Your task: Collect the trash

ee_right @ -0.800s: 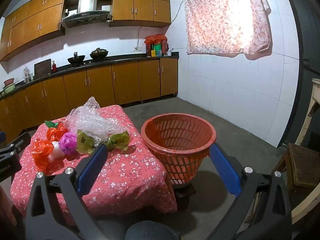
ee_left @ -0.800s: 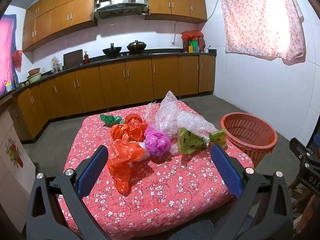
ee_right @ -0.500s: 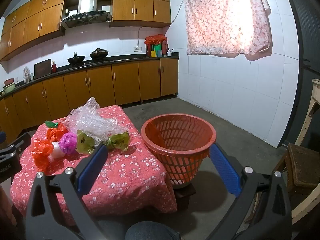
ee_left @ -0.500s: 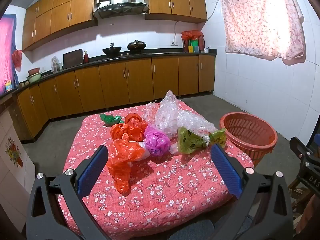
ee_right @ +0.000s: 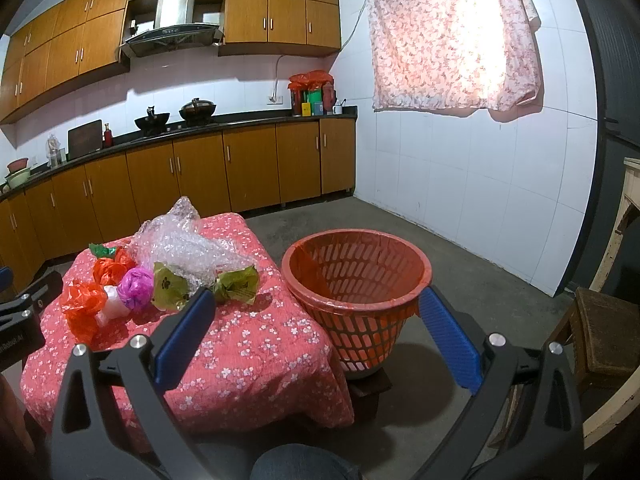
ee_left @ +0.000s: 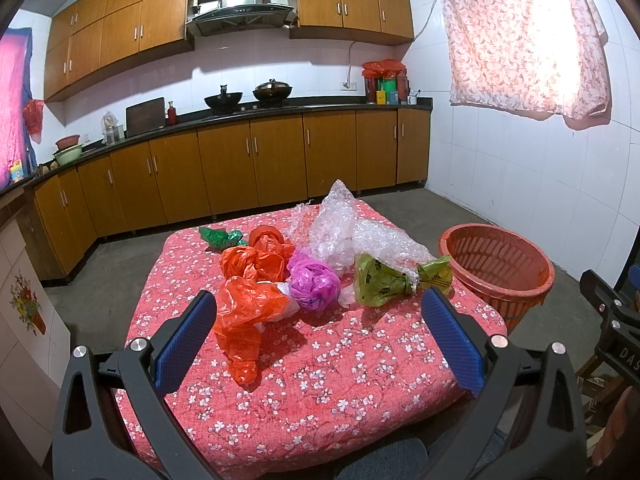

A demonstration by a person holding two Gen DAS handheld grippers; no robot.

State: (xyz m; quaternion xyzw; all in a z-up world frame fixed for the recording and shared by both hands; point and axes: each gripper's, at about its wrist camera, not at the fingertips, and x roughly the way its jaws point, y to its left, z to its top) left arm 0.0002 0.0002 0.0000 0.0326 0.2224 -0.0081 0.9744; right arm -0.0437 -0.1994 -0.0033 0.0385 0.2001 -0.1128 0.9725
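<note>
The left claw [ee_left: 318, 308] is hanging wide open and empty over the near edge of the table draped in red flowered cloth [ee_left: 340, 364], facing crumpled orange plastic bags [ee_left: 248, 300], a purple bag ball [ee_left: 314, 286], an olive-green wrapper [ee_left: 384, 284] and clear bubble wrap [ee_left: 340, 232]. Only the right view is showing the whole red slatted plastic basket [ee_right: 356, 280] on the floor right of the table, framed by the wide, empty right claw [ee_right: 316, 308], and a wooden stool [ee_right: 600, 328] far right.

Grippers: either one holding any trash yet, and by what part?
Nothing held. The left gripper and right gripper both stand open and empty; the plastic bags lie untouched on the table.
</note>
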